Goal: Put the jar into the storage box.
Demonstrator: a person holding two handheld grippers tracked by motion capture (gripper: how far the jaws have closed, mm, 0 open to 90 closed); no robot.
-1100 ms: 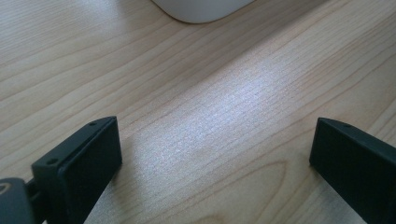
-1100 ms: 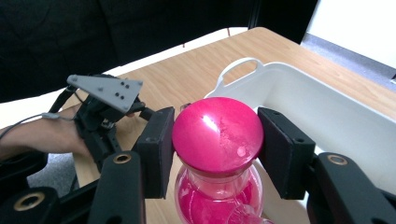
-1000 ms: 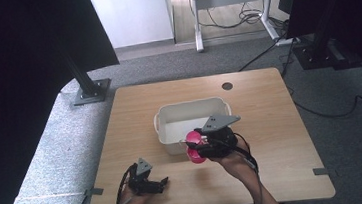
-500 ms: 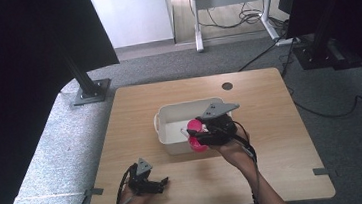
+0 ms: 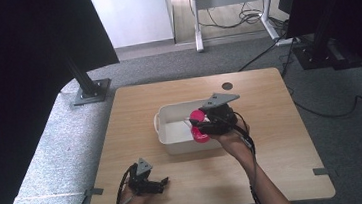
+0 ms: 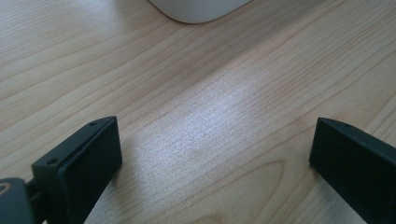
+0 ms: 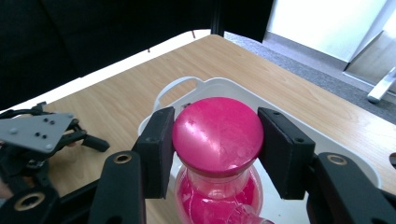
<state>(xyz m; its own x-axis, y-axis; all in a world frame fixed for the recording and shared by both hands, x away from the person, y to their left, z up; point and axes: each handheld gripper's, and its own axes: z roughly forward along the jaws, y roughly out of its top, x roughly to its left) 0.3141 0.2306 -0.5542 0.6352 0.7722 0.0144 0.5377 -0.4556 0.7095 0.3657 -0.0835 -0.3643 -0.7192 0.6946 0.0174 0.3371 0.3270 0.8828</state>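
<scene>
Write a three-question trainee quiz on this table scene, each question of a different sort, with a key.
1. True or false: the right gripper is shut on the pink-lidded clear plastic jar.
2. Over what does the jar hang? A) the bare wooden table top B) the white plastic tub with handles C) the grey carpet floor
3. Fill in: the left gripper, low over the table's near edge, has its jaws ____.

Key: 1 true, its pads press on the lid from both sides. 2 B. 3 open, wide apart with only wood grain between them.
</scene>
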